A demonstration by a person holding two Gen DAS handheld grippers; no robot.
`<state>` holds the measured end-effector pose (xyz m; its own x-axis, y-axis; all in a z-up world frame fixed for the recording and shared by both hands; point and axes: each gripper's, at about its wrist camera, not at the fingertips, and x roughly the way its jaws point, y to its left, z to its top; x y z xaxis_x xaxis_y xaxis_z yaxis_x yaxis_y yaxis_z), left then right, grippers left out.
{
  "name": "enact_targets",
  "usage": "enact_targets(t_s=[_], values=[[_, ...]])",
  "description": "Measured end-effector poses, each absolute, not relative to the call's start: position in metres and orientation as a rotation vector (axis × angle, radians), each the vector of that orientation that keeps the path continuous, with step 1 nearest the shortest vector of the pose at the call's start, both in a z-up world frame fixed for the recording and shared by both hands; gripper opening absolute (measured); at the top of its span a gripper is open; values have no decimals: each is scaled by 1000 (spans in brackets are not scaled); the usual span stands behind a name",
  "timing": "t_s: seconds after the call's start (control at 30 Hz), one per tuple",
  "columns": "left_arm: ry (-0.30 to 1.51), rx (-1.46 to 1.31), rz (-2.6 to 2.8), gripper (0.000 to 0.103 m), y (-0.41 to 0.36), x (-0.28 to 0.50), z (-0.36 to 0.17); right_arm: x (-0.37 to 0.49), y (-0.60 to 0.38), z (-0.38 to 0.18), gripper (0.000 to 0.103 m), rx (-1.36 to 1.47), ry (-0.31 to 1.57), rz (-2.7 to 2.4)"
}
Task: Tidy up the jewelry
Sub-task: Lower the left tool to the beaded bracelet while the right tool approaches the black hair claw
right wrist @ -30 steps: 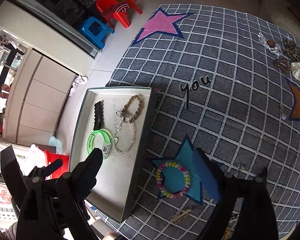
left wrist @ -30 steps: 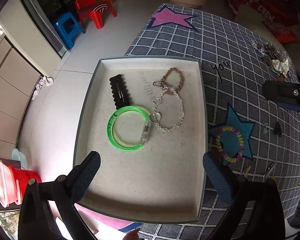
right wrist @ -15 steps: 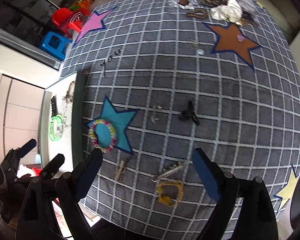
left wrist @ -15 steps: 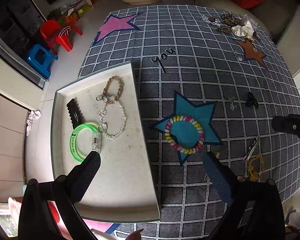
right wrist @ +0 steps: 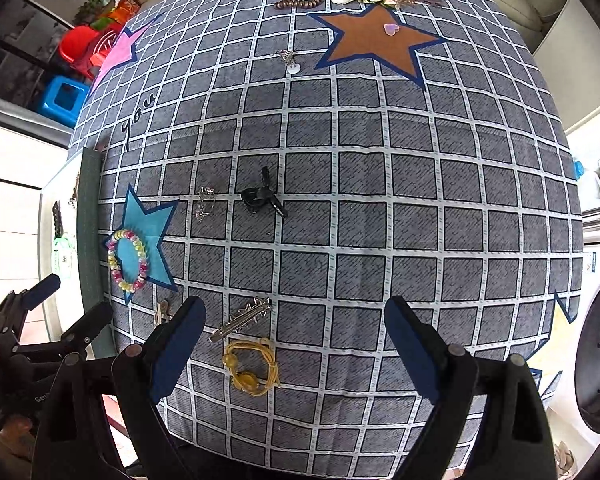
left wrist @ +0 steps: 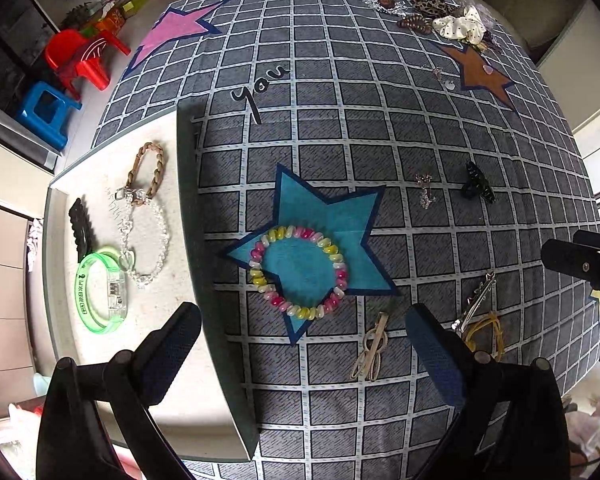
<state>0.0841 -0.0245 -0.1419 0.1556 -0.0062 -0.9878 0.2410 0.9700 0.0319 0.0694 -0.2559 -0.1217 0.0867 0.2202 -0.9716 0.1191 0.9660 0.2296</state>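
Judging by how things lie, the beaded bracelet is the likely next pick: a ring of pastel beads lying flat on the teal star printed on the checked cloth of the tabletop, just beside the tray at its 9 o'clock. It looks light and probably strung on elastic, so it should flex and sag rather than hold its shape; the glossy beads may roll or slip under a pad. Pinching across one arc of the ring, one pad inside and one outside, looks safer than squeezing the whole ring flat. The left claw hangs over it, its pads spread wide and empty, the bracelet's near arc lying between them at about 12 o'clock. The right claw is likewise wide open and holds nothing; a yellow cord bracelet lies between its fingers and a silver hair clip at 11 o'clock of that. The cord is soft and limp, best gathered at its knotted lump; the clip is thin, stiff and flat to the cloth, so hard to get under. In the tray already lie a green bangle, a silver chain bracelet, a brown braided bracelet and a black piece.
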Motion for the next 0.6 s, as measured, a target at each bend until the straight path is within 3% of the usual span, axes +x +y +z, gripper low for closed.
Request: enact_targets(t_s=[0.6], values=[[1472, 165, -106, 102, -42, 102, -186, 112, -242, -154, 92, 170, 1521, 131]])
